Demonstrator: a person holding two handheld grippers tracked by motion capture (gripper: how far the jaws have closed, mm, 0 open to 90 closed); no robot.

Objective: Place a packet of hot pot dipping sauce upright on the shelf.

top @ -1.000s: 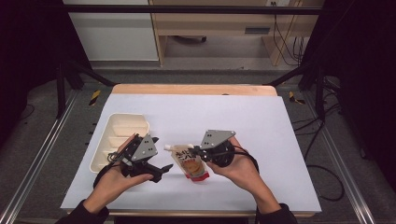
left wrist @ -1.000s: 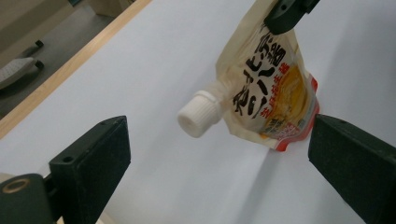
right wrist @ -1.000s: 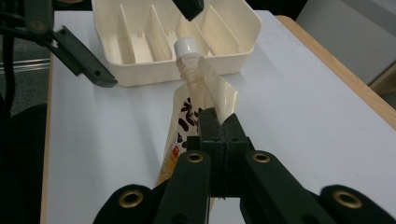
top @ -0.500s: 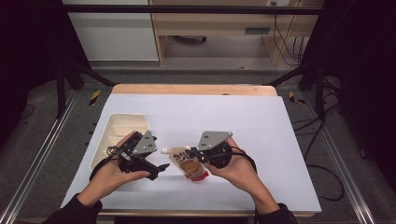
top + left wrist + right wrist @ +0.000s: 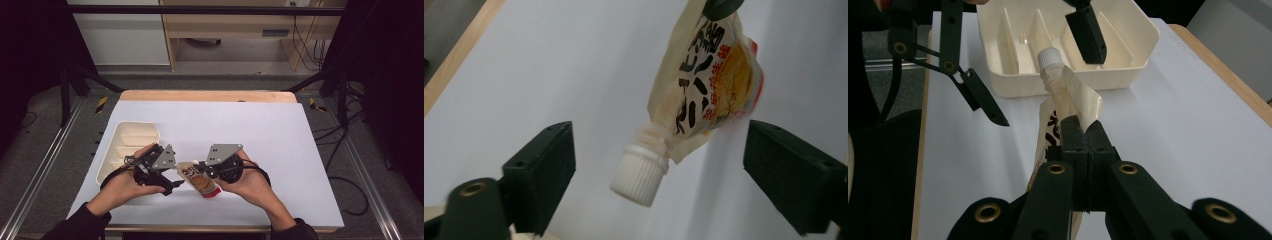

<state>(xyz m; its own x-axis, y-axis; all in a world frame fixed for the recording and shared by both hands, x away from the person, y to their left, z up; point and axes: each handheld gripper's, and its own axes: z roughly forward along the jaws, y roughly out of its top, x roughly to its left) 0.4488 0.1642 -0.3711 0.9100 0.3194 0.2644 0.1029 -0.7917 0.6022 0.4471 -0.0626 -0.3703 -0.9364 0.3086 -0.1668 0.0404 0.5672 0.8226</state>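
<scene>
A soft spouted pouch (image 5: pixel 201 183) with black and yellow print hangs above the white table, pinched at its top edge by my right gripper (image 5: pixel 199 168), which is shut on it (image 5: pixel 1083 127). The pouch's white screw cap (image 5: pixel 640 172) points toward my left gripper (image 5: pixel 659 131). Its jaws stand apart on either side of the cap without touching it, and they have just been closing. In the right gripper view the cap (image 5: pixel 1049 56) sits between the left gripper's two black jaws. In the high view the left gripper (image 5: pixel 175 179) is just left of the pouch.
A cream tray (image 5: pixel 107 160) with divided compartments lies on the table behind the left hand, its rim (image 5: pixel 1143 35) just beyond the cap. The white mat (image 5: pixel 260 130) covers the tabletop, with a wooden edge (image 5: pixel 210 95) at the far side.
The left hand has shifted slightly toward the pouch's cap. The right hand and the pouch stay where they were.
</scene>
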